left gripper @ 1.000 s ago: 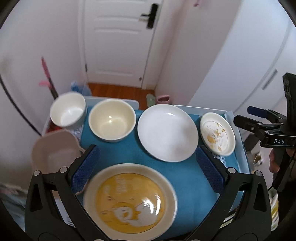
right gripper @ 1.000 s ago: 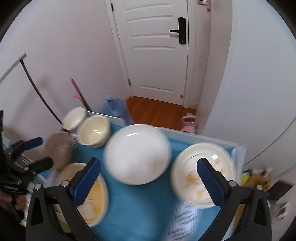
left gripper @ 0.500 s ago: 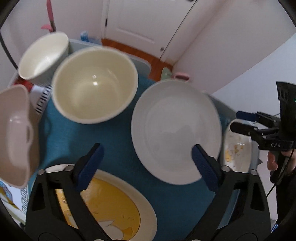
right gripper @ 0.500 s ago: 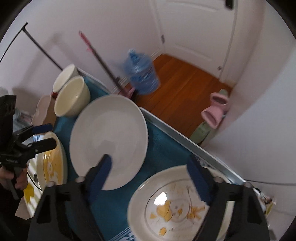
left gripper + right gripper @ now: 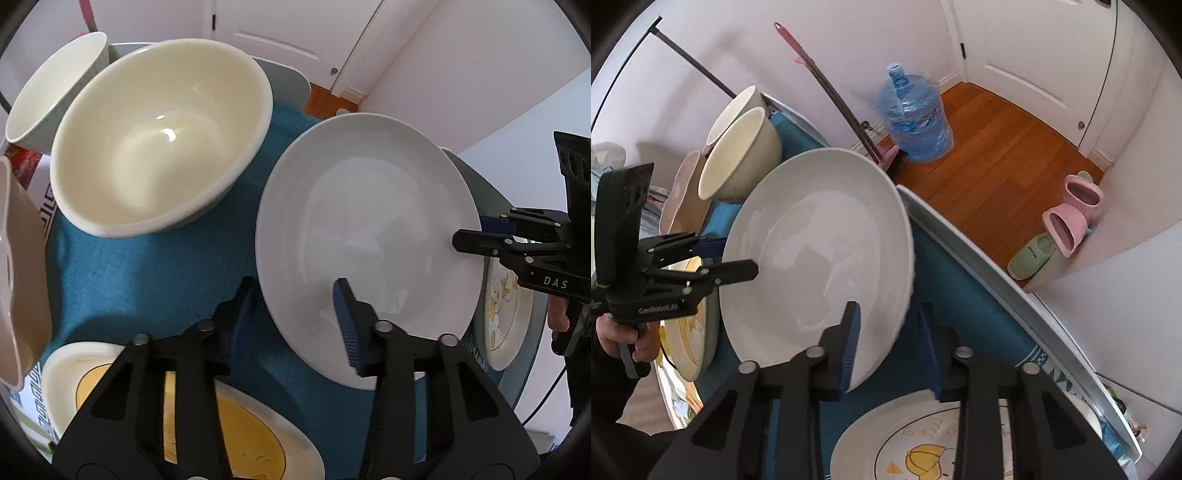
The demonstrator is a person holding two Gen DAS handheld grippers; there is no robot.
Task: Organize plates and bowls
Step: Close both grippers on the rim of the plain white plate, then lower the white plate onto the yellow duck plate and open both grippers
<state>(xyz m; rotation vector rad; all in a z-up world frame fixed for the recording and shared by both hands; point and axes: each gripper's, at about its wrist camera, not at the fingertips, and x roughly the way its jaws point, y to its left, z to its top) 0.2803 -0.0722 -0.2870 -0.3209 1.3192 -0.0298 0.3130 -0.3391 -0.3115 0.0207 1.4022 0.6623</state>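
We see both grippers set at the rim of the plain white plate (image 5: 365, 236), which lies on the blue cloth (image 5: 147, 273) near the middle of the table.

Left gripper (image 5: 291, 317): jaws partly open, straddling the plate's near-left rim. One blue pad (image 5: 345, 325) sits above the plate surface, the other is below the rim on the cloth side. We cannot tell whether either pad touches the plate; there is a clear gap between them, so no firm grip.

Right gripper (image 5: 890, 347): jaws likewise partly open, astride the plate's opposite rim, one pad (image 5: 849, 347) over the plate face and the other beyond the edge over the cloth. Contact cannot be judged.

Surroundings, left wrist view: a cream bowl (image 5: 159, 136) just beside the plate to its left; a white cup-shaped bowl (image 5: 48, 88) behind that; a pink dish (image 5: 18, 266) at the far left edge; a yellow-centred plate (image 5: 221, 424) beneath the left gripper. A small plate with a yellow cartoon print (image 5: 942, 439) lies under the right gripper.

On the floor beyond the table: a blue water jug (image 5: 916, 118) and pink slippers (image 5: 1071, 210).
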